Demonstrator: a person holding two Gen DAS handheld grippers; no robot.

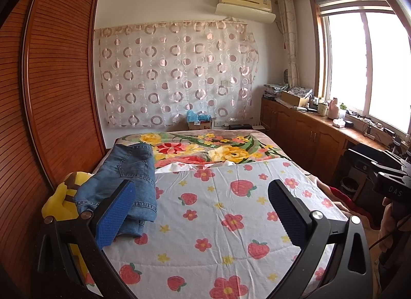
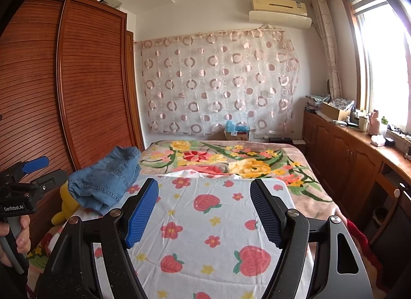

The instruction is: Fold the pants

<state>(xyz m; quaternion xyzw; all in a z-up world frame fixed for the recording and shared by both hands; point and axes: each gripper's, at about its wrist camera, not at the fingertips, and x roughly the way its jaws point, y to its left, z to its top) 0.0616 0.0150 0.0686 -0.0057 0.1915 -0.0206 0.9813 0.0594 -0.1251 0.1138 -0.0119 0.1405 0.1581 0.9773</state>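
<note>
I am looking along both of my grippers at a bed (image 1: 257, 144) that fills the middle of each view. Everything below is placed relative to that bed.

Along the bed's left side stands a tall wooden wardrobe (image 1: 59, 80) with slatted doors. On the wall past the far end of the bed hangs a sheer curtain (image 1: 177, 72) patterned with rings. Along the bed's right side runs a low wooden cabinet (image 1: 308, 132), its top crowded with small items, under a bright window (image 1: 364, 65).

The far half of the bed is covered by a blanket (image 1: 231, 150) with large yellow and red flowers. The near half is covered by a white sheet (image 1: 218, 209) printed with strawberries and small blossoms.

The pants (image 1: 123, 178), blue denim, lie bunched in a heap at the bed's left edge, partly on the white sheet. A yellow soft toy (image 1: 61, 201) sits just beside them, nearer the wardrobe.

My left gripper (image 1: 200, 209) hovers over the near half of the bed with its jaws wide apart and nothing between them; the pants lie by its left finger, whether touching I cannot tell.

My right gripper (image 2: 203, 209) also hovers over the sheet, jaws spread and empty, with the pants well to its left.
</note>
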